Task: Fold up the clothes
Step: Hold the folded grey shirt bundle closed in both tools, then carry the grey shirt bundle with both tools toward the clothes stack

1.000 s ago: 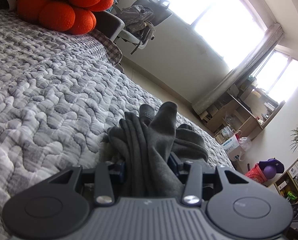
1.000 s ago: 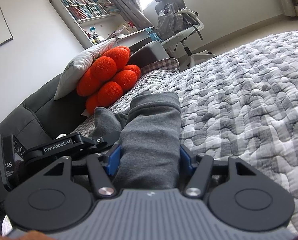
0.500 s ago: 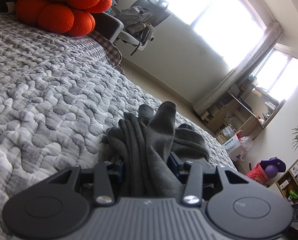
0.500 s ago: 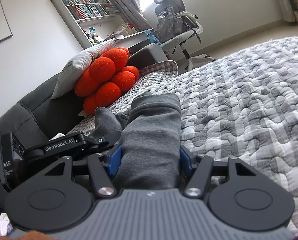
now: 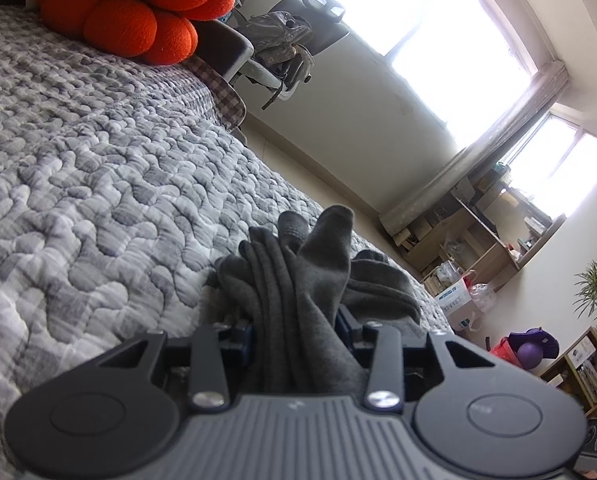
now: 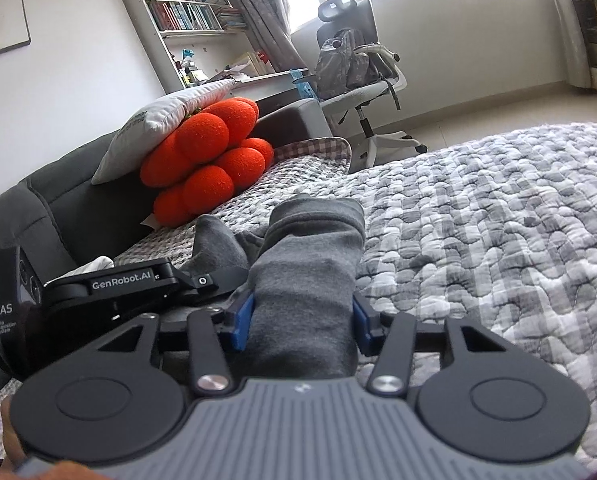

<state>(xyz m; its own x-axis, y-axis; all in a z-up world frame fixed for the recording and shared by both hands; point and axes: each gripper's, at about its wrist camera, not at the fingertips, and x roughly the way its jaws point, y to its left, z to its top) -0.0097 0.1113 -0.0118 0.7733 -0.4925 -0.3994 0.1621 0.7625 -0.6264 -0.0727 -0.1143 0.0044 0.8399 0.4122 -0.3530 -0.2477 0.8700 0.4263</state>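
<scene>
Squeezing tighter, my left gripper [image 5: 296,330] and right gripper [image 6: 302,320] each pinch the soft, floppy grey socks [image 6: 310,272] above the bed quilt [image 5: 110,208]. I'd grip the thick bunched part.

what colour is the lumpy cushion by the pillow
Bright orange-red; the lumpy cushion shows best in the right wrist view, under the white pillow.

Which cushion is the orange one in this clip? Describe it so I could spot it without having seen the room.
Start at the bed with the grey quilt and look to its head end, against the dark grey headboard. There, under a leaning white pillow, lies the orange cushion. It looks like a cluster of round balls and is the only bright colour on the bed.
</scene>
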